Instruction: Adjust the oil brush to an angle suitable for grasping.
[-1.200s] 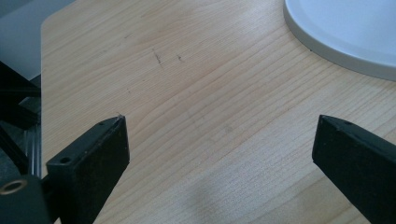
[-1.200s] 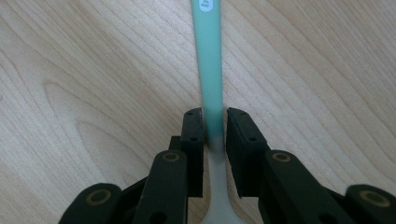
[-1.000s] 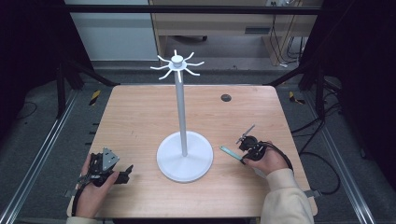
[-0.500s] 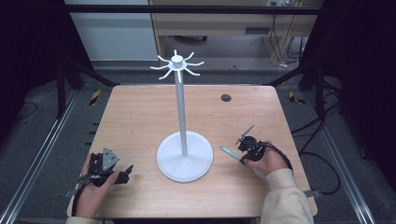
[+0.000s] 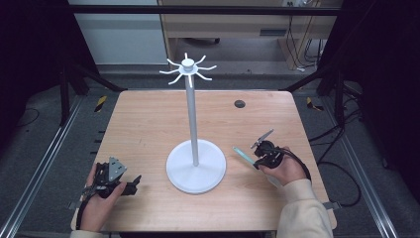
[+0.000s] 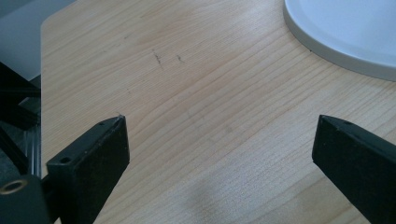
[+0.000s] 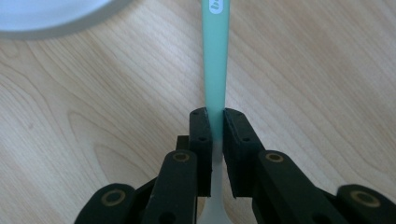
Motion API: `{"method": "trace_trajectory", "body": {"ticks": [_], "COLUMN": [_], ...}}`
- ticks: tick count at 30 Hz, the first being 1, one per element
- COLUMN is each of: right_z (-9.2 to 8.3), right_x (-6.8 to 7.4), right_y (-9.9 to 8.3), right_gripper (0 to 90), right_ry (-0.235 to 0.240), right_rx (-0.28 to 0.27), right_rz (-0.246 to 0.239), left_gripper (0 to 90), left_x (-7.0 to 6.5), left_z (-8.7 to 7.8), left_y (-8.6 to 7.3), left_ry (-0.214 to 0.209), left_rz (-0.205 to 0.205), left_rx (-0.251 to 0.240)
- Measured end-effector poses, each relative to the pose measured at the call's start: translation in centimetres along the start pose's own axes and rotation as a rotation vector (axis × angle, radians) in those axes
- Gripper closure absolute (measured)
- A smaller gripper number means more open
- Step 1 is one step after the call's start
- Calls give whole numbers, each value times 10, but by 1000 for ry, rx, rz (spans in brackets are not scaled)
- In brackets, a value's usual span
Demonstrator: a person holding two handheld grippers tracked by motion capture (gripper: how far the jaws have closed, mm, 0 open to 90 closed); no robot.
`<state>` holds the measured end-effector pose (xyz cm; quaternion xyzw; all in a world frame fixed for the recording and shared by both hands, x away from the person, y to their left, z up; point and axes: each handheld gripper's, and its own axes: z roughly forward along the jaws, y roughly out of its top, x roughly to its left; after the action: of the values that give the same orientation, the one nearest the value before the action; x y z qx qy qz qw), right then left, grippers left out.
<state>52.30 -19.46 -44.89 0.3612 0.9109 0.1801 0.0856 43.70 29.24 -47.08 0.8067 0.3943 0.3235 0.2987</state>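
Wood-grain tabletop (image 5: 148,124), pale, carrying every item listed.

Item 1, left gripper (image 5: 130,182): held low at the table's near left corner. Jaws stand wide apart, nothing between them. Bare wood lies ahead of the jaws in the left gripper view; the rim of the white base (image 6: 336,42) sits beyond the right-hand jaw, well clear of it. Idle.

Item 2, white stand (image 5: 192,124): round base, upright pole, a crown of curved hooks (image 5: 187,68) at the top. Between the two grippers, touching neither. No article hangs on any hook.

Item 3, mint-green handle (image 7: 215,56): slim, flat, with a small white label toward its far end. It runs straight out ahead of the right gripper's jaws, pointing at the stand's base. Behind the jaws it pales to a whitish end.

Item 4, right gripper (image 5: 256,159): jaws narrow, having just closed, pads pressed on either side of the handle near its pale end.

Step in hand, by judgement: the grasp looks complete, with the lift off the table not yet made.

Next move, by judgement: raise the handle clear of the wood, carry it up toward the crown and present it to a hook, keeping the pinch firm so the long free end does not swing or slip.
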Motion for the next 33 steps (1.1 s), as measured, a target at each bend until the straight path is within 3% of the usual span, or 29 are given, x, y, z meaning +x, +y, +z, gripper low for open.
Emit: {"method": "trace_trajectory", "body": {"ticks": [4,14,33], "right_z": [-7,-33,-73], "right_x": [0,5,13], "right_y": [2,12,20], "right_gripper": [824,824,823], "right_ry": [18,46,8], "right_rx": [-58,-262,-566], "right_rz": [9,20,70], "left_gripper": [35,37,36], "left_x": [0,-1,0], "left_z": [0,1,0], "left_y": [0,0,0], "left_ry": [0,0,1], "left_rz": [0,-1,1], "left_rx": [0,-4,-2]}}
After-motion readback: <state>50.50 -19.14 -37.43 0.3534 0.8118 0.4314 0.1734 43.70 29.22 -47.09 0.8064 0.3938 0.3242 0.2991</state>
